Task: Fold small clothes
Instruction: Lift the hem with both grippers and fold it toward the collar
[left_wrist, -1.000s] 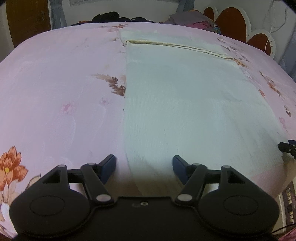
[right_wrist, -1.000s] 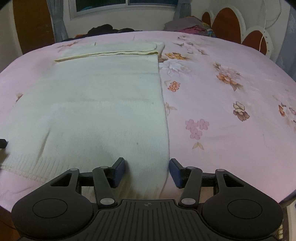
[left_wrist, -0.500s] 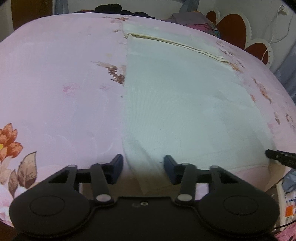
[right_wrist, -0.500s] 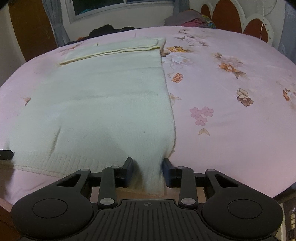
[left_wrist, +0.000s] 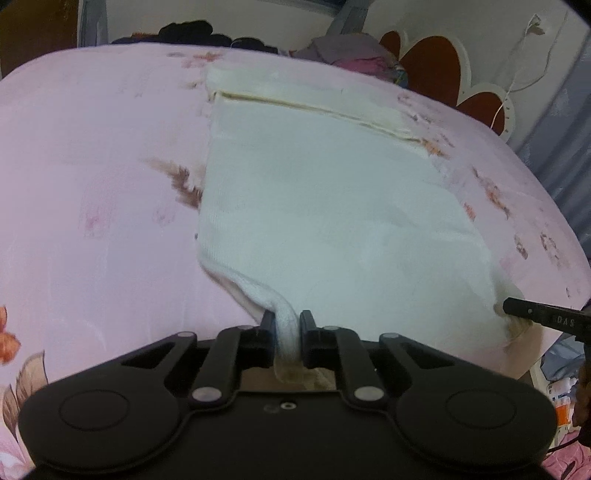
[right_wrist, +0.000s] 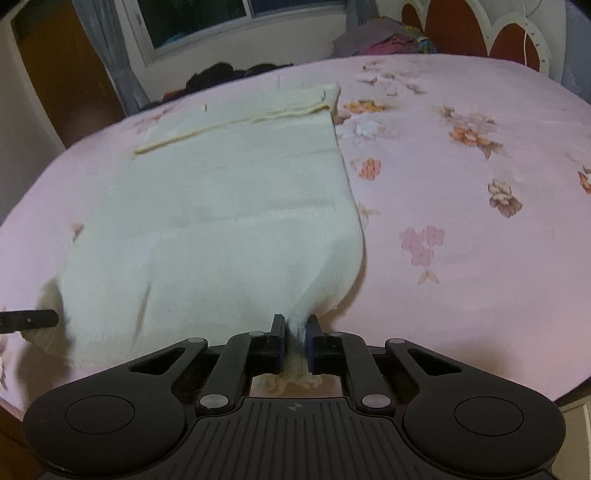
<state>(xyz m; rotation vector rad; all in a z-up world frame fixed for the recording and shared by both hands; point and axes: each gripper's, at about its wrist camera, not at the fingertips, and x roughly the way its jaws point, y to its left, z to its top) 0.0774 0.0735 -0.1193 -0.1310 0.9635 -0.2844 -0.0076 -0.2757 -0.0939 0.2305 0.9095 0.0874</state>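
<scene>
A cream knitted sweater (left_wrist: 332, 206) lies flat on a pink flowered bed sheet (left_wrist: 92, 184), its far end folded over in a band. My left gripper (left_wrist: 287, 325) is shut on the sweater's near left hem corner, which bunches up between the fingers. My right gripper (right_wrist: 295, 332) is shut on the near right hem corner of the same sweater (right_wrist: 221, 206). Both corners are lifted slightly off the sheet (right_wrist: 461, 221). The tip of the right gripper shows at the right edge of the left wrist view (left_wrist: 543, 317).
Dark clothes (right_wrist: 221, 72) and a coloured pile of clothes (right_wrist: 388, 40) lie at the bed's far edge. A red and white scalloped headboard (left_wrist: 443, 62) stands at the far right. A window (right_wrist: 229, 14) and a wooden door (right_wrist: 62, 74) are behind.
Both grippers closed from open onto the sweater's near hem corners. The hem, flat before, is now bunched and raised between the fingers.
</scene>
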